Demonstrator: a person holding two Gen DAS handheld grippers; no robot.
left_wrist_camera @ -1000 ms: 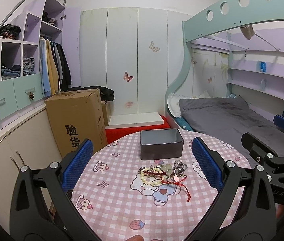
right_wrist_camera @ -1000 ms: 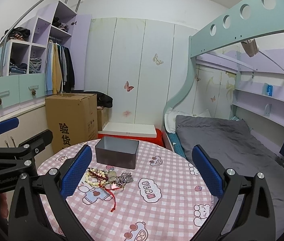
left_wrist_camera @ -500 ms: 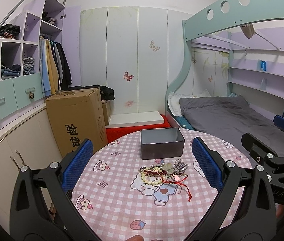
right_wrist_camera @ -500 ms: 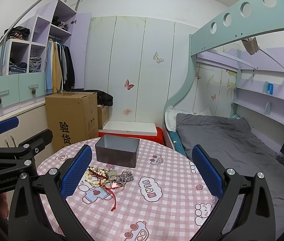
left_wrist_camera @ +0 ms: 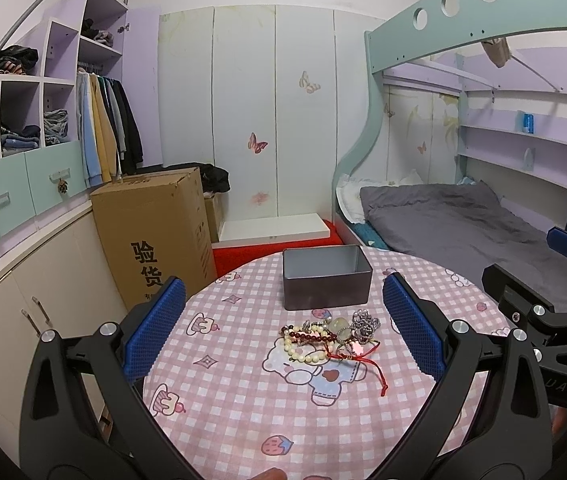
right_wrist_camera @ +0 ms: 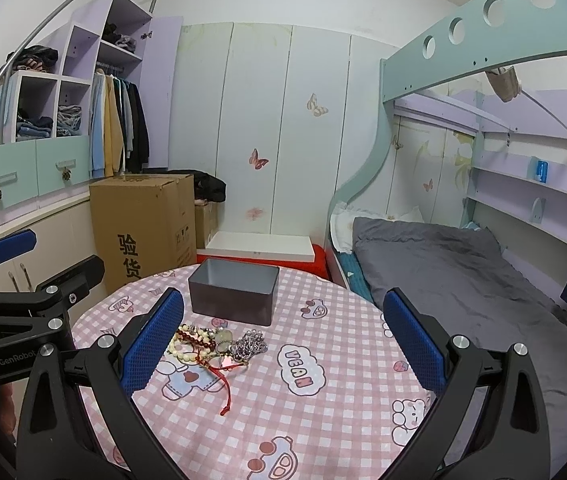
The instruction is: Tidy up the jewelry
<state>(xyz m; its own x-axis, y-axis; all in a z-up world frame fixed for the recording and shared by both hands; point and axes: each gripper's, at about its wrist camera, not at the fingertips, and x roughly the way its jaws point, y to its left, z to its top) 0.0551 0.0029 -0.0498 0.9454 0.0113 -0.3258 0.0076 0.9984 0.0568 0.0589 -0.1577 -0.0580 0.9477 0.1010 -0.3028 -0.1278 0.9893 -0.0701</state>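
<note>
both grippers, left gripper (left_wrist_camera: 283,330) and right gripper (right_wrist_camera: 283,332), hover spread wide and empty above the jewelry pile (left_wrist_camera: 329,334), which lies tangled just in front of the grey tin (left_wrist_camera: 325,278); best to pinch one strand at the pile's edge, lifting slowly so nothing else drags

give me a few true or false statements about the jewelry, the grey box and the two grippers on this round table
1. The grey box holds no jewelry that can be seen. True.
2. The jewelry pile lies on the table in front of the box, on the camera's side. True.
3. The left gripper is shut on a bead bracelet. False: its jaws are wide open and hold nothing.
4. The red cord hangs over the box's rim. False: it trails across the tablecloth away from the box.
5. The right gripper has its jaws open and empty. True.
</note>
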